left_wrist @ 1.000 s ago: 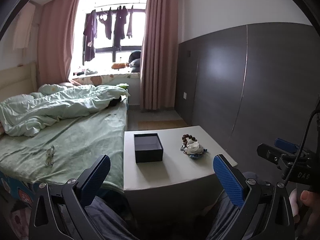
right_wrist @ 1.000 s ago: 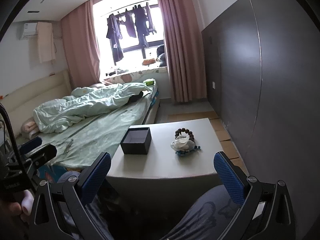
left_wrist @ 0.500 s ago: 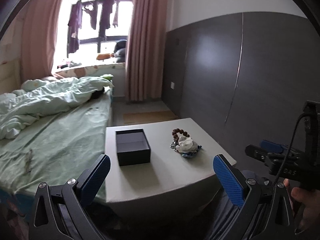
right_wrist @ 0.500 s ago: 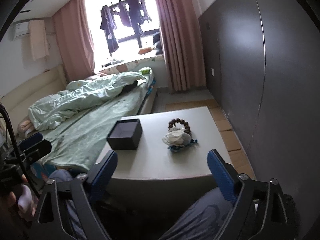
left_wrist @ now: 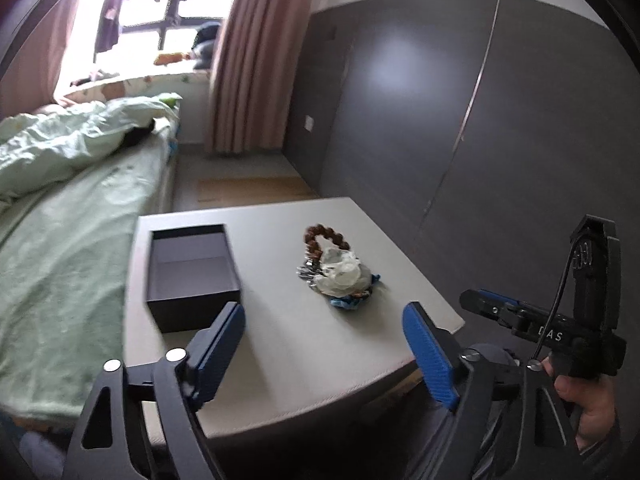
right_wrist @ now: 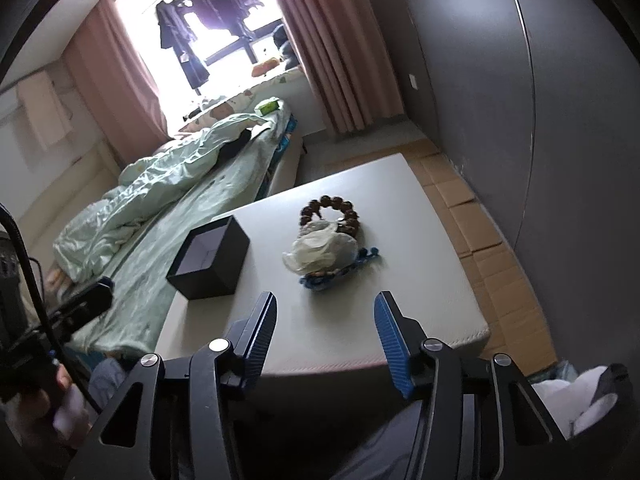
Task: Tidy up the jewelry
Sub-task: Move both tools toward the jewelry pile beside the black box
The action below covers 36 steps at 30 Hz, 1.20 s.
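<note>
An open, empty dark box [left_wrist: 192, 272] [right_wrist: 210, 256] sits on the left part of a small white table [left_wrist: 304, 352] [right_wrist: 332, 320]. To its right lies a jewelry pile: a brown bead bracelet [left_wrist: 326, 238] [right_wrist: 332, 210], a whitish clear bag [left_wrist: 342, 274] [right_wrist: 320, 250] on top, a blue beaded piece [left_wrist: 352, 300] [right_wrist: 348, 266] and a small silver piece [left_wrist: 306, 270]. My left gripper [left_wrist: 324, 344] is open and empty over the table's near edge. My right gripper [right_wrist: 326, 328] is open and empty, just short of the pile, and shows at the right of the left wrist view [left_wrist: 536, 320].
A bed with a green sheet and quilt [left_wrist: 64, 184] [right_wrist: 160, 184] runs along the table's left side. A dark grey panelled wall [left_wrist: 460, 120] stands to the right. Pink curtains [right_wrist: 332, 48] and a window are at the far end. Cardboard lies on the floor [right_wrist: 492, 240].
Both grippers have moved forward and down toward the table, so box and jewelry appear larger. Both sets of fingers stand closer together than before, still open.
</note>
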### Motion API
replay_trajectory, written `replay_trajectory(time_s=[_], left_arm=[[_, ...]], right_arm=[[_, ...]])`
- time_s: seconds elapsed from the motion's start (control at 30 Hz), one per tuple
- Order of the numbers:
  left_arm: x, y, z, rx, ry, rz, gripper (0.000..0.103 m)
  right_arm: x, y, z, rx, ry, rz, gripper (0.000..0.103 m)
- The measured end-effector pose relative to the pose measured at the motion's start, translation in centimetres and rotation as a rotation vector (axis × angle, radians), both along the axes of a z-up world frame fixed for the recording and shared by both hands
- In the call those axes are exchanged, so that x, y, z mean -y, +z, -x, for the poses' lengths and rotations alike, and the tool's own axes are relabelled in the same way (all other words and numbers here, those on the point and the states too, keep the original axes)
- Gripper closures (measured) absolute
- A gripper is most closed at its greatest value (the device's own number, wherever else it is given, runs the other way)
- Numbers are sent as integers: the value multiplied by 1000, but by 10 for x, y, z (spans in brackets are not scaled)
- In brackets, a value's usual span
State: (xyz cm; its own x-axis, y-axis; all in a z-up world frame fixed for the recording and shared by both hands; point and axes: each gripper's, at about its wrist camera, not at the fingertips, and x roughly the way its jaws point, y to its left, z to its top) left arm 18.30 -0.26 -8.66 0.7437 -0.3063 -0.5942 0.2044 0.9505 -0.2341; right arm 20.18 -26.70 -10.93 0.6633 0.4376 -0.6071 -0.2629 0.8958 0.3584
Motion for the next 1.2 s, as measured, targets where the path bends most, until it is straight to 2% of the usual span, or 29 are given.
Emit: replay_trajectory(time_s=[0.3, 0.6, 0.87, 0.9, 0.93, 0.97, 1.03, 1.07, 1.2], left_arm=[[24, -24, -58, -79, -79, 5, 31], [46, -55, -108, -151, -141, -9, 35], [61, -82, -140, -192, -155, -65, 35], [61, -85, -143, -197, -156, -69, 43], [62, -88, -147, -206, -161, -68, 56], [61, -89, -148, -214, -164, -67, 64], [61, -91, -151, -213, -160, -86, 98], [60, -90, -150, -208, -159, -92, 103], [53, -78, -144, -177, -183, -67, 103]], right_arm=[[12, -29, -36, -60, 22, -48, 51], [32, -61, -57, -122, -18, -78, 52], [43, -76, -74, -173, -27, -163, 52], [43, -76, -75, -177, -27, -165, 52], [43, -77, -76, -180, -23, -167, 52], [42, -78, -77, -183, -17, -169, 52], [40, -79, -79, -186, -17, -166, 52], [40, -79, -80, -189, -18, -163, 52], [36, -79, -82, -197, -31, -127, 52]])
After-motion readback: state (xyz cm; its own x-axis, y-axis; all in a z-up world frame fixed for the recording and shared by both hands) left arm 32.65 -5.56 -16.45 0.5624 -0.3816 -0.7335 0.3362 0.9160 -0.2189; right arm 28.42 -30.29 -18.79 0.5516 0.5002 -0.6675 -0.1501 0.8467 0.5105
